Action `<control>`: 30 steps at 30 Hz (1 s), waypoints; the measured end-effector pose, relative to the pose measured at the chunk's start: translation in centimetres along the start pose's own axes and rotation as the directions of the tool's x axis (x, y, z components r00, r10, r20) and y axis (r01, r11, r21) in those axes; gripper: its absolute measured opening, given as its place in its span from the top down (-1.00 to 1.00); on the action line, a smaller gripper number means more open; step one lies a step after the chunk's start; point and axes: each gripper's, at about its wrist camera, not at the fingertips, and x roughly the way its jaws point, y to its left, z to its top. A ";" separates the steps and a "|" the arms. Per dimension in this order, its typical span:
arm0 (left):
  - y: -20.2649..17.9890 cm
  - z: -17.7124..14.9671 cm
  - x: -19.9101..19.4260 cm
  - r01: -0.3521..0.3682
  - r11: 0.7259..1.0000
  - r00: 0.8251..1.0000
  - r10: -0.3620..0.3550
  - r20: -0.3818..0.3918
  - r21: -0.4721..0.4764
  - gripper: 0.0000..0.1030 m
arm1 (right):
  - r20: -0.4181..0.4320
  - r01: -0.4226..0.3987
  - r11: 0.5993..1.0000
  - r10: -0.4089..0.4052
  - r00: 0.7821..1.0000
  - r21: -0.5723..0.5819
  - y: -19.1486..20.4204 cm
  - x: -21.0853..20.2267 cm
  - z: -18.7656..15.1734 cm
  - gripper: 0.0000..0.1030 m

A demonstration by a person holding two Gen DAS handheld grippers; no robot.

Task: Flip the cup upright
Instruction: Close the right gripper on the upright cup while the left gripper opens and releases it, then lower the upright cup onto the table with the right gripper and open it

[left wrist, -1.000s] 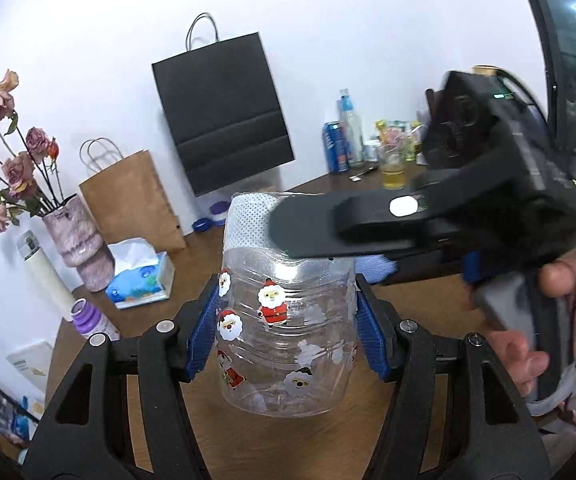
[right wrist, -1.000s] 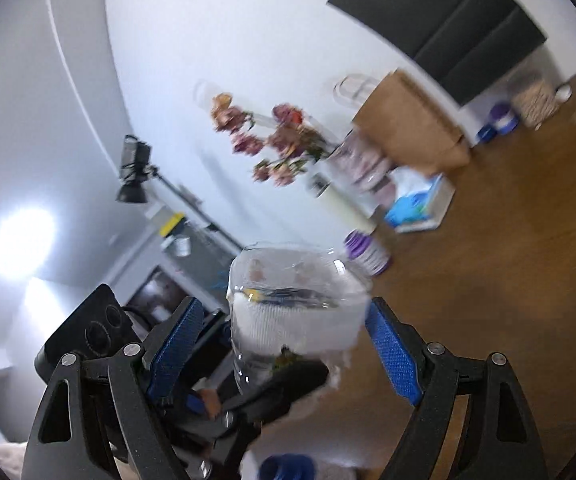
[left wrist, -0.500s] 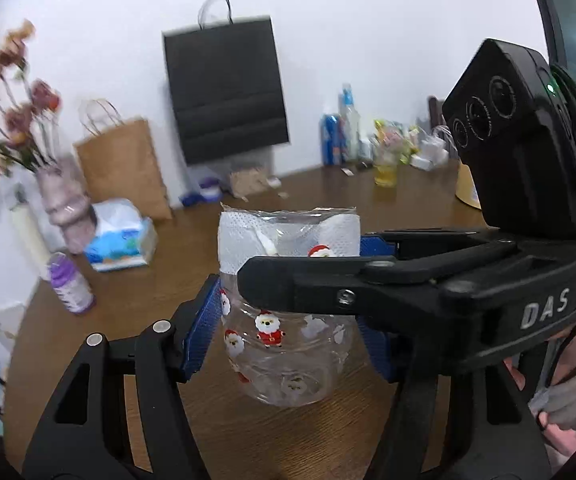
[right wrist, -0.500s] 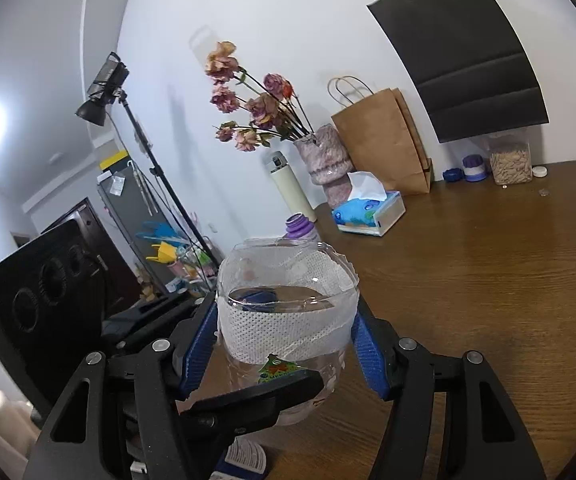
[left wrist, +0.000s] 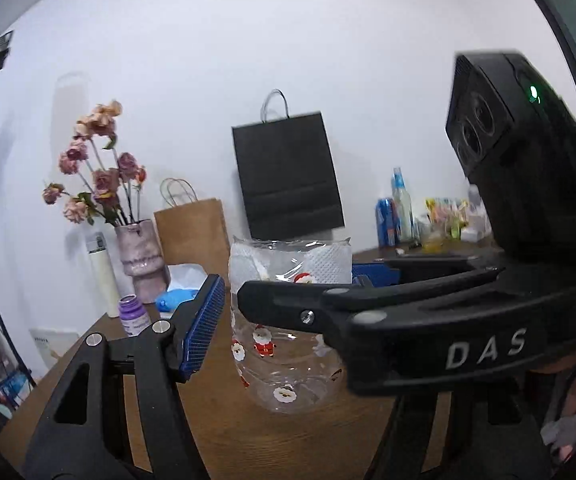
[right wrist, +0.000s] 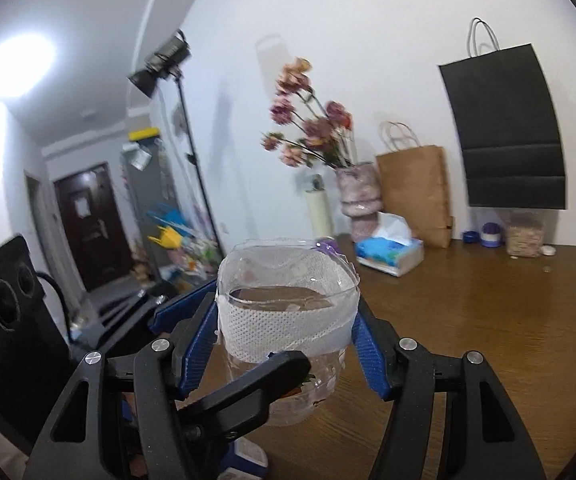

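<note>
Clear plastic cup with Santa stickers and white band [left wrist: 288, 320]: one
Paper bags: two, one black [left wrist: 288, 172], one brown [left wrist: 191, 228]
Pink vase of dried roses [left wrist: 137, 256]: one
Blue tissue box [right wrist: 388, 250]: one
Purple-capped bottle [left wrist: 131, 314]: one

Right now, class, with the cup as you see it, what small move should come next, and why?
Probably lower the cup onto the table. It stands mouth-up, clamped by the right gripper; the left gripper has its jaws apart from it. Whether its base touches the wood is unclear.
</note>
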 end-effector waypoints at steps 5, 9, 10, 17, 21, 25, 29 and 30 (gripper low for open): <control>-0.3 0.0 -0.7 0.049 0.995 0.997 -0.054 -0.063 -0.090 -0.20 | -0.017 0.020 1.000 -0.020 1.000 -0.003 0.0 -1.3 -0.3 -0.29; 1.0 -4.5 2.6 0.081 0.965 0.962 -0.141 -0.233 -0.251 -0.34 | -0.053 0.111 0.979 -0.122 0.991 -0.169 2.7 -1.8 -1.1 -0.24; 1.5 -5.4 3.8 0.108 0.960 0.960 -0.169 -0.225 -0.259 -0.37 | -0.069 0.142 0.974 -0.157 0.985 -0.177 2.5 -1.4 -1.4 -0.25; 1.0 -7.7 11.4 0.176 0.950 0.880 -0.269 -0.391 -0.256 -0.40 | -0.120 0.169 0.986 -0.166 0.979 0.009 -5.4 2.0 -3.9 -0.25; 2.2 -8.1 13.6 0.173 0.954 0.842 -0.272 -0.466 -0.245 -0.40 | -0.178 0.175 0.984 -0.166 0.970 0.040 -7.7 4.3 -4.9 -0.25; 2.7 -9.8 14.3 0.162 0.953 0.795 -0.280 -0.538 -0.257 -0.37 | -0.277 0.165 0.986 -0.151 0.949 0.027 -8.0 7.0 -5.7 -0.26; 3.2 -10.3 13.5 0.146 0.955 0.784 -0.271 -0.558 -0.259 -0.38 | -0.320 0.162 0.984 -0.176 0.931 -0.072 -6.6 8.8 -6.1 -0.28; 3.2 -10.2 13.3 0.140 0.959 0.787 -0.259 -0.561 -0.245 -0.38 | -0.323 0.159 0.984 -0.178 0.929 -0.086 -6.3 9.0 -6.1 -0.28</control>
